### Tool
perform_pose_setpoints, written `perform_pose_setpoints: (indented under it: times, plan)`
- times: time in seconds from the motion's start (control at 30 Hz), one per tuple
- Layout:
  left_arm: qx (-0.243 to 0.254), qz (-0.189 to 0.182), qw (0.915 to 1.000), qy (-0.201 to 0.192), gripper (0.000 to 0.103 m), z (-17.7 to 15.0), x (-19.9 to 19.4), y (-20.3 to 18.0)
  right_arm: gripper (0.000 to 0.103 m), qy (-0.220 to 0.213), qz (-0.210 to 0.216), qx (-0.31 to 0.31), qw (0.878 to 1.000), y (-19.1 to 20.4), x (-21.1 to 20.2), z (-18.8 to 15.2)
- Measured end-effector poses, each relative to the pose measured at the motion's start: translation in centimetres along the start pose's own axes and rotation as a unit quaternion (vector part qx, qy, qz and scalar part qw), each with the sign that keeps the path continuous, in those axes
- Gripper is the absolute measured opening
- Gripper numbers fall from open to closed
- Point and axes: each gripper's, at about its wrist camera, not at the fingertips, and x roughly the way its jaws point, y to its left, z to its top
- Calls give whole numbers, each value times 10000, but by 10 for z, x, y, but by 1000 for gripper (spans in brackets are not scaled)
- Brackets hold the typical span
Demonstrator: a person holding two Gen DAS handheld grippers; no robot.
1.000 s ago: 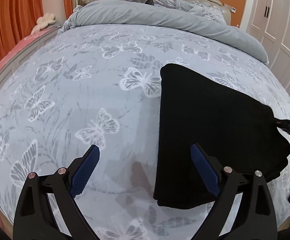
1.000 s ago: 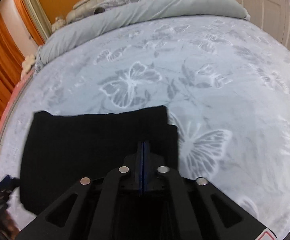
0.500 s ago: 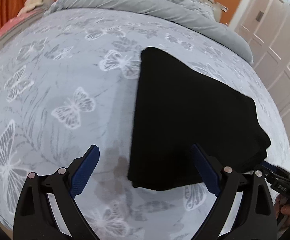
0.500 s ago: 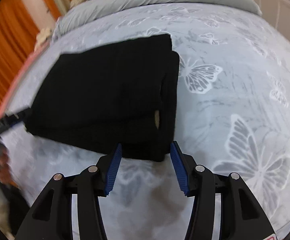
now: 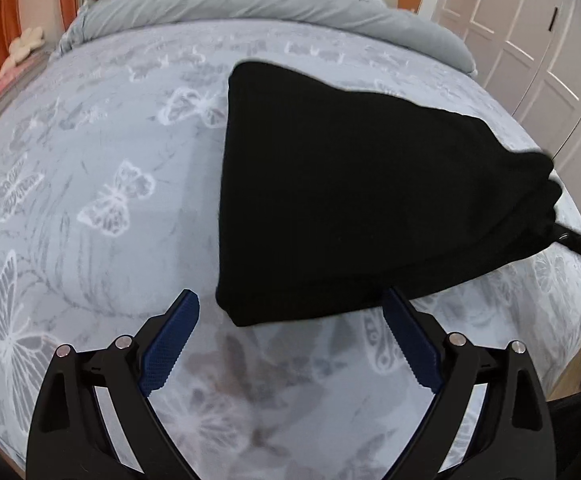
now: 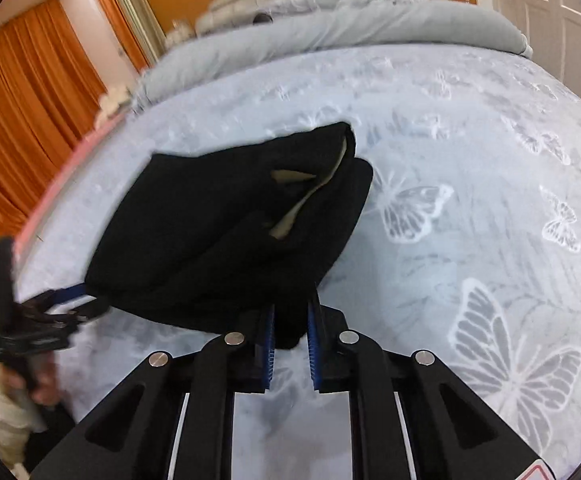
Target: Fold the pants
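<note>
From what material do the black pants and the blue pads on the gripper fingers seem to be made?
The black pants look like a soft, thick, matte fabric, perhaps knit or fleece: they drape in rounded folds with no shine, and a pale lining shows inside. The blue pads on the left gripper look like rubber or soft plastic, with a fine grid texture; the exact material stays uncertain.
</note>
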Motion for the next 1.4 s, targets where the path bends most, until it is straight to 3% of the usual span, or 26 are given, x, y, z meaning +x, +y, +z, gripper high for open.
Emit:
perform_pose_setpoints:
  times: [0.07, 0.13, 0.2, 0.3, 0.37, 0.4, 0.43, 0.47, 0.53, 0.57, 0.63, 0.7, 0.77, 0.87, 0.9, 0.93, 1.0, 1.07, 1.1, 1.23, 1.27, 1.3, 1.4]
  plan:
    - [23, 322, 9994, -79, 92, 5, 9, 3, 12, 521, -213, 199, 9982, -13, 26, -7]
    - [-130, 324, 9994, 84, 92, 12, 24, 11, 16, 885, -368, 274, 9950, -17, 52, -18]
    - [-369, 210, 9990, 159, 92, 16, 33, 18, 21, 733, -359, 260, 9963, -13, 44, -14]
    - [-558, 185, 9982, 112, 94, 21, 42, 17, 46, 491, -290, 466, 9973, -17, 40, -9]
    - [-551, 183, 9983, -37, 94, 23, 45, 15, 44, 601, -105, 723, 9955, -28, 58, -9]
    - [-551, 96, 9984, -125, 89, 25, 47, 15, 21, 545, 78, 807, 9952, -28, 63, -7]
    - [-527, -283, 9980, -188, 55, 26, 47, 15, 16, 535, 278, 869, 9944, -28, 66, -5]
    - [-475, -495, 9975, -188, 41, 28, 45, 11, 14, 486, 258, 853, 9948, -25, 62, -1]
    - [-157, -218, 9993, -241, 27, 35, 30, -2, 12, 325, 381, 882, 9948, -19, 45, 1]
    - [-85, -226, 9993, -275, 24, 36, 18, -4, 12, 163, 609, 940, 9936, -17, 27, 5]
    - [-253, -616, 9977, -146, 24, 36, -3, 4, 12, 39, 847, 916, 9922, -15, -2, 4]
    - [-358, -1064, 9937, 84, 24, 24, -28, 11, 12, 82, 902, 807, 9926, -16, -28, -6]
    - [-90, -1173, 9928, 231, 26, 8, -40, 6, 14, 476, 911, 988, 9898, -30, -28, -28]
    - [435, -806, 9919, 879, 36, -29, -23, -10, 29, 1440, 82, 1180, 9825, -55, 7, -69]
    - [567, -611, 9917, 975, 36, -40, -20, -12, 35, 1232, 188, 1305, 9836, -56, -1, -69]
    - [654, -593, 9917, 930, 37, -45, -24, -12, 41, 1167, 138, 1258, 9851, -53, -12, -66]
    - [710, -775, 9921, 685, 41, -46, -41, -11, 46, 593, -31, 1024, 9930, -45, -41, -62]
    - [457, -1038, 9933, 205, 61, -38, -65, -2, 46, 290, 52, 1027, 9943, -39, -50, -59]
    - [350, -1099, 9933, 38, 64, -32, -71, 1, 47, 128, 186, 1000, 9947, -33, -51, -54]
    - [363, -1003, 9925, -596, 67, 0, -87, -11, 48, 94, 433, 788, 9959, -16, -33, -15]
    - [405, -905, 9924, -723, 75, 6, -87, -14, 53, 27, 479, 743, 9961, -12, -29, -7]
    - [420, -774, 9927, -819, 79, 10, -88, -18, 64, 29, 472, 697, 9964, -11, -26, -2]
    - [442, -340, 9945, -890, 82, 24, -70, -31, 64, 482, 130, 550, 9972, -6, 10, 5]
